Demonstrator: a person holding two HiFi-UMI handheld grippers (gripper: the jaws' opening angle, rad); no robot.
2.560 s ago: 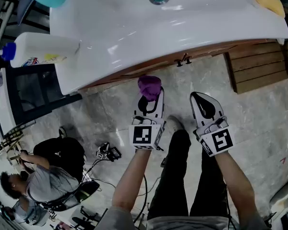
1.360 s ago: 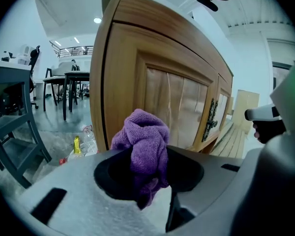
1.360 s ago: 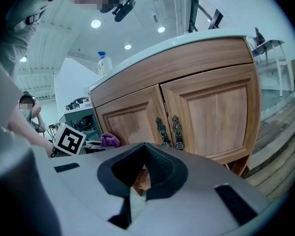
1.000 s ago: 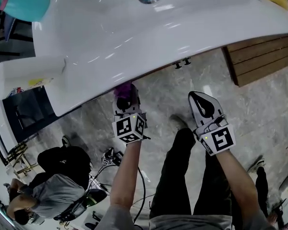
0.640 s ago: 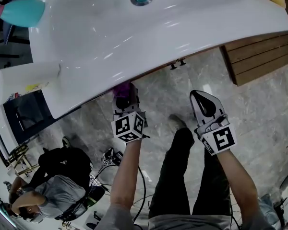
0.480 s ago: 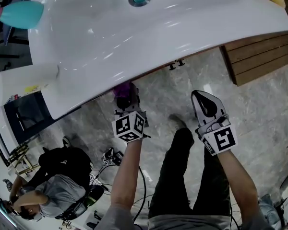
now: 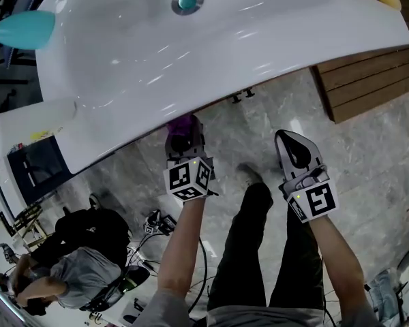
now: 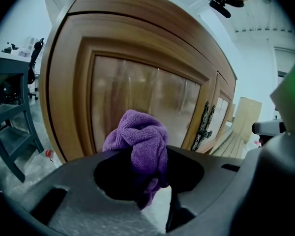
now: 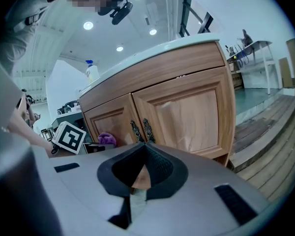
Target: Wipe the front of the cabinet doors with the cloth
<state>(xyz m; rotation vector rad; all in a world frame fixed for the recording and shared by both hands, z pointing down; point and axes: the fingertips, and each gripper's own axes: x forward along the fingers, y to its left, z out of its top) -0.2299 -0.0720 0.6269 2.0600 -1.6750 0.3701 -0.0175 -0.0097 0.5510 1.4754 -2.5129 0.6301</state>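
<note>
**Two grippers at the cabinet, one with the cloth**

Two grippers are out in front of the wooden cabinet under the white basin (image 7: 225,39). The left gripper (image 7: 184,140) has its jaws closed tight on a bunched purple cloth (image 8: 137,136), which bulges out past the jaw tips. It holds the cloth up against the lower part of the left door (image 8: 137,90), over the glossy inner panel and nearer that door's handle edge than its outer edge. Whether the cloth actually presses on the wood I cannot tell.

The right gripper (image 7: 291,140) hangs off to the right, well apart from the cabinet and over the marble floor (image 7: 375,169). Its jaws are together at the tips with nothing between them. Its own view looks across at the right door (image 9: 187,117), the pair of dark ornate handles (image 9: 140,130) where the two doors meet, and the cloth beside the left gripper's marker cube (image 9: 69,137).

A wooden platform (image 7: 368,80) lies on the floor by the cabinet's right end.
</note>
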